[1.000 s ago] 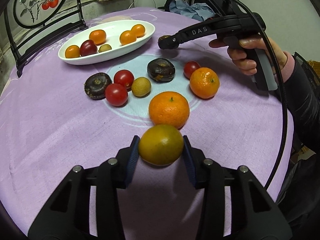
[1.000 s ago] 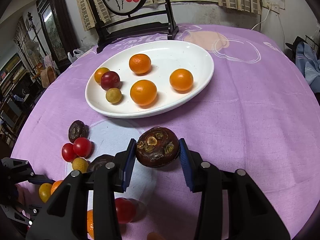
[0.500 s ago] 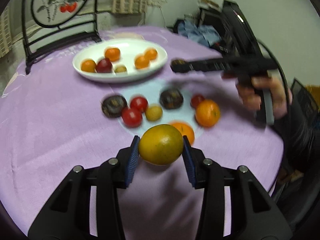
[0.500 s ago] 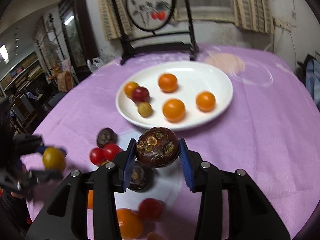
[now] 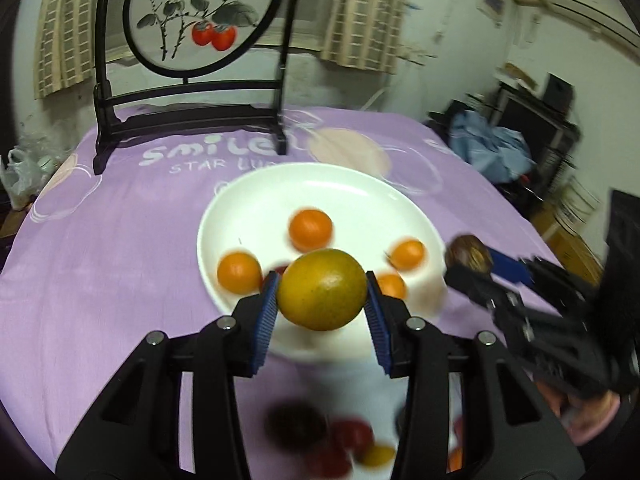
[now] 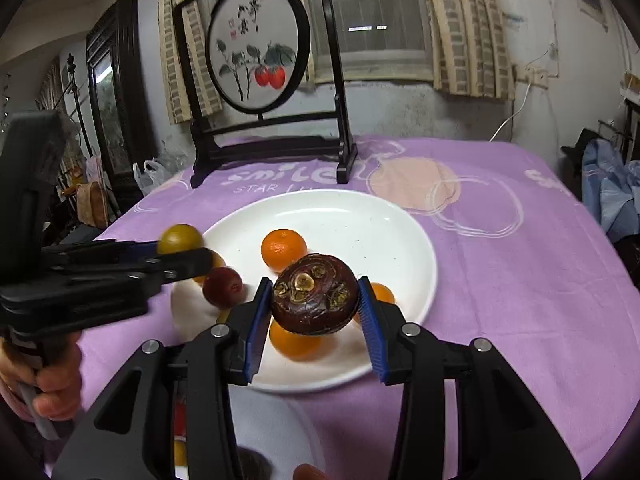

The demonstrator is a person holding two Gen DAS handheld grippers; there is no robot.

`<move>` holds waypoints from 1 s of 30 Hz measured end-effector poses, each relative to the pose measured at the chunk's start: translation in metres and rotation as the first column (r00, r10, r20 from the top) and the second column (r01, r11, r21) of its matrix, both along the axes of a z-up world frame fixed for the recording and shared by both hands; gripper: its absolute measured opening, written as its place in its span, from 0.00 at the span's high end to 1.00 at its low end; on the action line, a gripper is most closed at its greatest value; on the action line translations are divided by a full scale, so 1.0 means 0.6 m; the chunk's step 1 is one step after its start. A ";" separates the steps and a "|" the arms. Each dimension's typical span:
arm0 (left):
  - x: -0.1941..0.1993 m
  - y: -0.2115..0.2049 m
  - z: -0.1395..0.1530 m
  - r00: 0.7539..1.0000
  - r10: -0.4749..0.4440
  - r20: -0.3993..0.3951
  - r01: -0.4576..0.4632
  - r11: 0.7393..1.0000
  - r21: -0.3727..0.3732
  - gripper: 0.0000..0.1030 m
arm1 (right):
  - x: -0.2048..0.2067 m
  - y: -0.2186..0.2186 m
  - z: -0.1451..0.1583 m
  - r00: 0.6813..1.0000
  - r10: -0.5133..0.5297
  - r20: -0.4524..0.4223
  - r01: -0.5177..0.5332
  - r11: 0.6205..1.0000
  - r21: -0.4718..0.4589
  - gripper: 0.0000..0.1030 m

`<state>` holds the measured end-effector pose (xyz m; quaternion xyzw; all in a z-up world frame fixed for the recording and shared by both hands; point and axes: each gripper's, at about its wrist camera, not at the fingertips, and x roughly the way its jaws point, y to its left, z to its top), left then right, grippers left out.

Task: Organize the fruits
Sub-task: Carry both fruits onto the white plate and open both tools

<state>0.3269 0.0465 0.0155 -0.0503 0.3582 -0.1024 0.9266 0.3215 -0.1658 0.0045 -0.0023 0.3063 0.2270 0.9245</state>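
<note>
My left gripper (image 5: 322, 296) is shut on a yellow-green citrus fruit (image 5: 322, 290) and holds it above the near rim of the white oval plate (image 5: 256, 200). My right gripper (image 6: 314, 300) is shut on a dark brown water chestnut (image 6: 315, 294), also above the plate (image 6: 360, 216). The plate holds several small oranges (image 5: 311, 229) and a dark red fruit (image 6: 222, 286). The right gripper with its chestnut shows at the right of the left wrist view (image 5: 468, 254). The left gripper with its fruit shows at the left of the right wrist view (image 6: 180, 240).
Blurred loose fruits, red tomatoes (image 5: 352, 436) and a dark one (image 5: 296, 424), lie on the purple tablecloth (image 5: 100, 260) below the left gripper. A black-framed round screen (image 5: 192, 20) stands at the table's far edge. Blue clothing (image 5: 488, 148) lies beyond the right edge.
Both grippers have risen and moved toward the plate with their fruits; they now hover over its near side. The loose fruits have dropped to the bottom of the views.
</note>
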 end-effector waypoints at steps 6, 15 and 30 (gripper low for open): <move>0.062 -0.003 -0.030 0.997 0.050 -0.057 -0.048 0.998 0.038 0.59 | 0.039 0.017 -0.017 0.999 0.011 -0.040 -0.012 1.000 -0.012 0.58; 0.077 -0.008 -0.045 0.994 0.086 -0.066 -0.080 0.993 0.085 0.40 | 0.030 0.013 -0.014 0.998 0.019 -0.064 -0.018 1.000 0.010 0.49; -0.068 0.004 0.006 0.987 0.130 0.097 -0.145 0.975 0.168 0.05 | -0.081 -0.028 -0.011 0.985 0.126 -0.119 -0.120 0.991 0.063 0.49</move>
